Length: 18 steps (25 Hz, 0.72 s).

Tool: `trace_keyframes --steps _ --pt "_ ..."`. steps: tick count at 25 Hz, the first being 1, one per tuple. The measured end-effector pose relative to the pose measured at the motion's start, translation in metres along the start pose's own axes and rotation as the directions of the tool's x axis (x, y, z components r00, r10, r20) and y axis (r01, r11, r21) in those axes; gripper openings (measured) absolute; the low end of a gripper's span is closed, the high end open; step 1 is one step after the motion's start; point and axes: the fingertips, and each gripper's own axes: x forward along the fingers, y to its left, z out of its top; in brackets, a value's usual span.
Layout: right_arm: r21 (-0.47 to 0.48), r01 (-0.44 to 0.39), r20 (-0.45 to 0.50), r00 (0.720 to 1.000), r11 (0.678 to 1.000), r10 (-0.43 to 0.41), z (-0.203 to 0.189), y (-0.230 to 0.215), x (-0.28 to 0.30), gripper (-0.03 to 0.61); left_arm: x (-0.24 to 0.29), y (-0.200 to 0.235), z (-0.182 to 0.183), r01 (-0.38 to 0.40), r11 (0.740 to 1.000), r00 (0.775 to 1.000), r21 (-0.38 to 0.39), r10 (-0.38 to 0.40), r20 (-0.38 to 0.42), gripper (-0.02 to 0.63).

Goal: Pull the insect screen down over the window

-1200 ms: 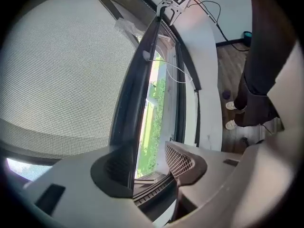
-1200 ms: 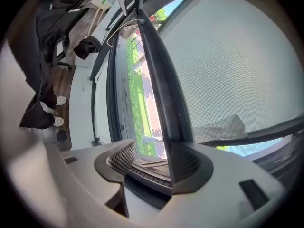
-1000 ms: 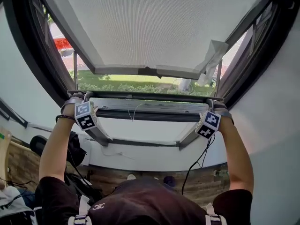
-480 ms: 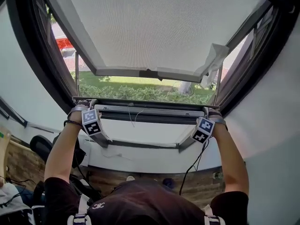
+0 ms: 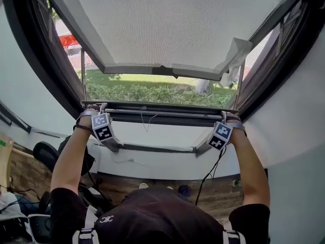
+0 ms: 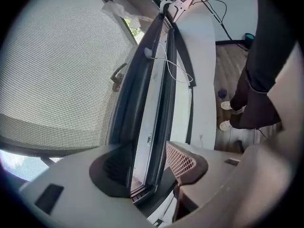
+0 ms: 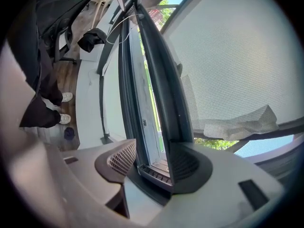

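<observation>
Filling the head view, a wide window (image 5: pixel 48 60) in a dark frame, set in a pale wall (image 5: pixel 20 85). Across its upper part, a large light mesh panel (image 5: pixel 167 24) with a grey rim. Under that rim, a strip of lawn and hedge (image 5: pixel 152 91) in plain view. Below the greenery, the insect screen bar (image 5: pixel 162 115), dark with a lighter strip along it, lying level across the whole opening, low down and just above the white sill (image 5: pixel 157 136). No telling of any mesh rising from the bar. Further down, wooden floor (image 5: pixel 218 197). Both arms raised to the bar, with the left hand (image 5: pixel 86 113) and right hand (image 5: pixel 234 121) at opposite ends. Left tool (image 6: pixel 147 165) clamped on the bar's left end, a pad on each face, jaws fairly wide around it and just now eased a touch wider. Right tool (image 7: pixel 153 161) clamped likewise on the right end, a pad on each face, jaws about as wide. By the panel's right corner, a crumpled white sheet (image 5: pixel 234 60) hanging. From the bar, left of middle, a thin pale cord (image 5: pixel 144 121) dangling in a loop.
</observation>
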Motion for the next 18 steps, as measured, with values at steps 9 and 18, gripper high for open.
trace_keyframes --steps 9,18 --pt "-0.003 -0.036 -0.018 0.999 0.999 0.035 0.000 0.018 0.014 0.222 0.016 -0.016 -0.002 0.048 0.999 0.999 -0.010 -0.048 -0.015 0.216" --pt "-0.007 -0.097 -0.045 0.994 0.995 0.096 -0.003 0.047 0.041 0.216 0.047 -0.042 -0.006 0.109 0.994 0.993 -0.026 -0.110 -0.046 0.218"
